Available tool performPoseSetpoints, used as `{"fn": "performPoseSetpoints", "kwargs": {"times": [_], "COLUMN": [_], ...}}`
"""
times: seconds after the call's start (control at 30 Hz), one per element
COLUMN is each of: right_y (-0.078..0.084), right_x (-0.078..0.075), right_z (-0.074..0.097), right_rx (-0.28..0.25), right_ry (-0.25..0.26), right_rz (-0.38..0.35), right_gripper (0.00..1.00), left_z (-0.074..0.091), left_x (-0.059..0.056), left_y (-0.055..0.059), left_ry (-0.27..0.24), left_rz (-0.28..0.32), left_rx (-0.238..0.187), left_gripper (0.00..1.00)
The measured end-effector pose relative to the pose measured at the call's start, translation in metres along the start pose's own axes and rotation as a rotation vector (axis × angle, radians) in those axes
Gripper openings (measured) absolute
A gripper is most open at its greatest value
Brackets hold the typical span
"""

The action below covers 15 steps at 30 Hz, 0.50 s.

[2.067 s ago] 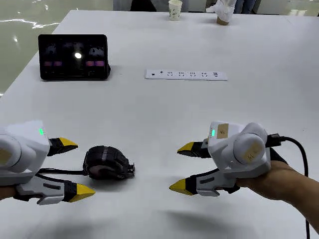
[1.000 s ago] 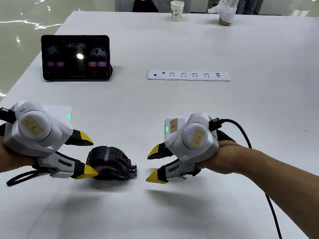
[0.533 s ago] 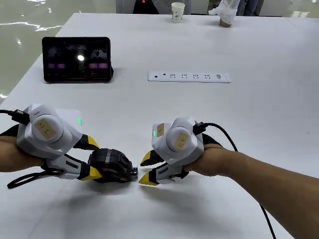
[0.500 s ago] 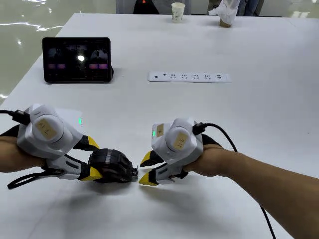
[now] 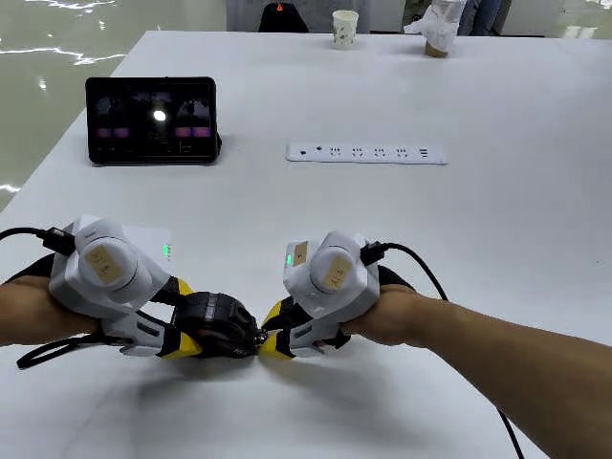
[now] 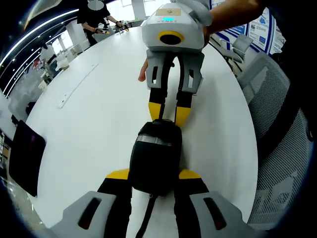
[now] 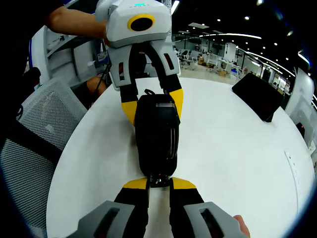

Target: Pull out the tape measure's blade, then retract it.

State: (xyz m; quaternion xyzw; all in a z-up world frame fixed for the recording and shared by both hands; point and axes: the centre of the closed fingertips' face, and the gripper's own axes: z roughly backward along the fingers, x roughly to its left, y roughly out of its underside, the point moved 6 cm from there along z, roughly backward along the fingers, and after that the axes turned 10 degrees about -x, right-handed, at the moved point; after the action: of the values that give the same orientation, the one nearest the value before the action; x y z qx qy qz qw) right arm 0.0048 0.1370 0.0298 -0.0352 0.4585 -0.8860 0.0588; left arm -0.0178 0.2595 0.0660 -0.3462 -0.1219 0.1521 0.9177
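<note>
- Tape measure [image 5: 218, 325]: black case, flat on white table [image 5: 478, 220] nr front edge, between both grippers.
- Paper cup [image 5: 344, 27]: upright at far edge; contents can't tell.
- Long axis: runs left-right in head view; hook end faces right gripper [image 5: 271, 330], rear faces left gripper [image 5: 182, 317].
- Jaws of left gripper: clamped on case sides, toward rear (cf. left gripper view).
- Jaws of right gripper: almost together, pinching hook tab at case front (cf. right gripper view).
- Blade: wound in, hook at case mouth.
- Bkgd: dark tablet [image 5: 153, 120] propped at left; white power strip [image 5: 366, 152] mid-table, well apart from the tape.
</note>
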Motion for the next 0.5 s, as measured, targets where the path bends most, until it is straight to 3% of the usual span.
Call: {"fn": "performPoseSetpoints", "kwargs": {"times": [0.5], "right_y": [0.0017], "right_x": [0.0007], "right_z": [0.0009], "right_rx": [-0.047], "right_ry": [0.023], "right_rz": [0.0], "right_gripper": [0.1], "left_z": [-0.0002], "left_x": [0.0018], "left_y": [0.0014], "left_ry": [0.017], "left_rz": [0.013], "left_rx": [0.009], "left_gripper": [0.25]}}
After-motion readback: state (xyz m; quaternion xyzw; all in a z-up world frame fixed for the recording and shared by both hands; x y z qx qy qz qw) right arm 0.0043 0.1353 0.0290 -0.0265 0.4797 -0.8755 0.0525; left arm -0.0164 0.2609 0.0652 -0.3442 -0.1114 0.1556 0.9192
